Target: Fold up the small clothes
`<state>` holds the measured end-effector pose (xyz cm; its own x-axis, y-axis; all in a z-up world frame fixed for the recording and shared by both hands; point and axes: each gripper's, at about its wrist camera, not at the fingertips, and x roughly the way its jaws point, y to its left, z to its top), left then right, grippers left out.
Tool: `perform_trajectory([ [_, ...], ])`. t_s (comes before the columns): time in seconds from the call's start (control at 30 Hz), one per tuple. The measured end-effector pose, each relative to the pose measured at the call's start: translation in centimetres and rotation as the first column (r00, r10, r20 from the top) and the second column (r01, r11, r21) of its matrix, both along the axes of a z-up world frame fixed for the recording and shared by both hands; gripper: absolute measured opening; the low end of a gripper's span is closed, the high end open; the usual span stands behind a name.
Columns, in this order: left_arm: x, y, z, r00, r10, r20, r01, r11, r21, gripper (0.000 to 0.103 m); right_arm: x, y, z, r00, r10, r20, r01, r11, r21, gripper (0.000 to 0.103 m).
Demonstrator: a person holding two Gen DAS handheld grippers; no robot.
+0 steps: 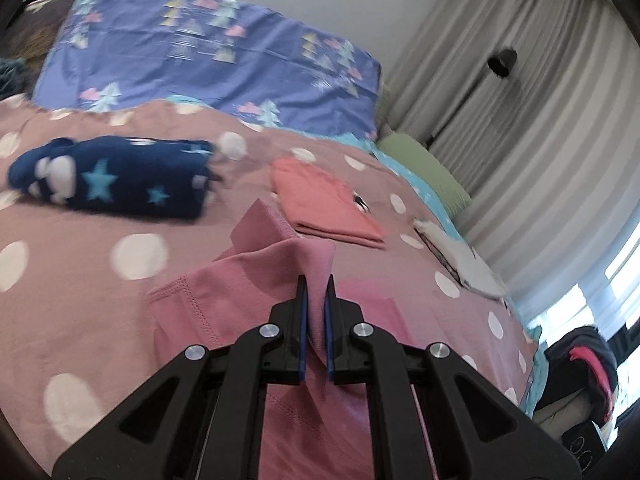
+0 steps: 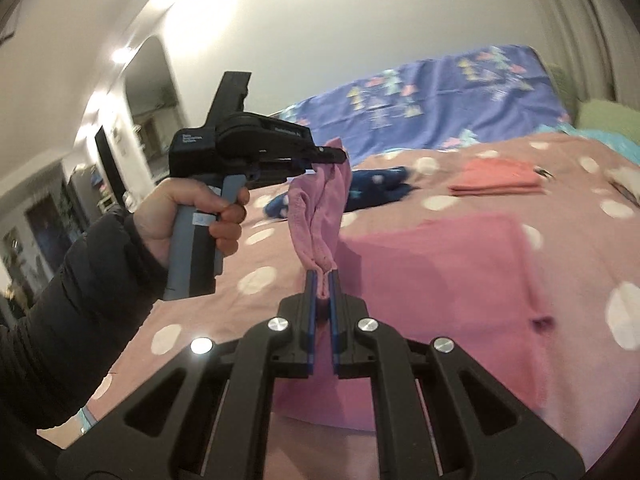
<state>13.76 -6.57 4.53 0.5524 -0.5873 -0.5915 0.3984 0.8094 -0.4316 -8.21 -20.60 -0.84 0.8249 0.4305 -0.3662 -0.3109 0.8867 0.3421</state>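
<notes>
A pink garment lies partly on the polka-dot bedspread, with one edge lifted. My left gripper is shut on a fold of it. In the right wrist view the left gripper holds the cloth's top edge up in the air. My right gripper is shut on the lower bunched end of the same edge, and the pink garment spreads flat on the bed beyond.
A folded salmon garment and a rolled navy star-print garment lie further up the bed. A purple patterned pillow is at the head. White cloth sits near the right edge. Curtains hang right.
</notes>
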Motion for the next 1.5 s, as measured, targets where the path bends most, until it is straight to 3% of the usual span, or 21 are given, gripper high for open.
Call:
perform_trajectory([
  [0.3,1.0,-12.3,-2.7,0.990,-0.130,-0.052,0.136,0.980,0.143,0.006,-0.7,-8.9,-3.8,0.985,-0.135,-0.106,0.148,0.981,0.126,0.005],
  [0.5,1.3,-16.6,-4.4,0.983,-0.169,-0.071,0.181,0.960,0.216,0.006,-1.1,-12.0,-5.7,0.974,-0.168,-0.155,0.193,0.967,0.169,0.005],
  [0.63,1.7,-18.9,-6.1,0.979,-0.180,-0.091,0.200,0.929,0.310,0.008,-1.0,-12.3,-6.8,0.971,-0.156,-0.184,0.187,0.967,0.171,0.005],
  [0.67,1.7,-19.2,-6.4,0.978,-0.187,-0.091,0.206,0.922,0.329,0.011,-0.9,-12.4,-7.1,0.969,-0.152,-0.193,0.187,0.967,0.173,0.005],
  [0.73,1.1,-19.8,-6.7,0.977,-0.196,-0.081,0.212,0.906,0.367,0.049,-0.7,-12.7,-7.6,0.964,-0.142,-0.223,0.186,0.964,0.192,0.005],
  [0.97,-4.8,-17.7,-2.6,0.967,-0.236,0.095,0.171,0.880,0.443,0.073,-1.3,-13.5,-8.5,0.963,-0.093,-0.254,0.161,0.952,0.260,0.005],
  [1.1,-10.4,-14.6,-2.1,0.949,-0.286,0.129,0.198,0.866,0.459,0.080,-1.3,-14.1,-8.3,0.964,-0.051,-0.262,0.141,0.930,0.340,0.005],
  [1.2,-15.2,-12.2,-3.4,0.941,-0.315,0.119,0.221,0.845,0.487,0.080,-0.8,-14.8,-8.2,0.962,-0.016,-0.273,0.130,0.905,0.405,0.005],
  [1.3,-19.7,-10.6,-6.4,0.939,-0.328,0.103,0.215,0.794,0.569,0.080,-0.7,-15.1,-7.7,0.963,0.003,-0.270,0.120,0.891,0.438,0.005],
  [1.4,-21.4,-9.7,-8.8,0.948,-0.310,0.065,0.215,0.780,0.588,0.080,-1.2,-15.4,-6.8,0.967,-0.005,-0.256,0.119,0.894,0.432,0.005],
  [1.5,-21.5,-8.9,-10.9,0.969,-0.236,0.068,0.140,0.759,0.635,0.080,-1.9,-15.5,-6.1,0.967,-0.040,-0.251,0.138,0.912,0.385,0.004],
])
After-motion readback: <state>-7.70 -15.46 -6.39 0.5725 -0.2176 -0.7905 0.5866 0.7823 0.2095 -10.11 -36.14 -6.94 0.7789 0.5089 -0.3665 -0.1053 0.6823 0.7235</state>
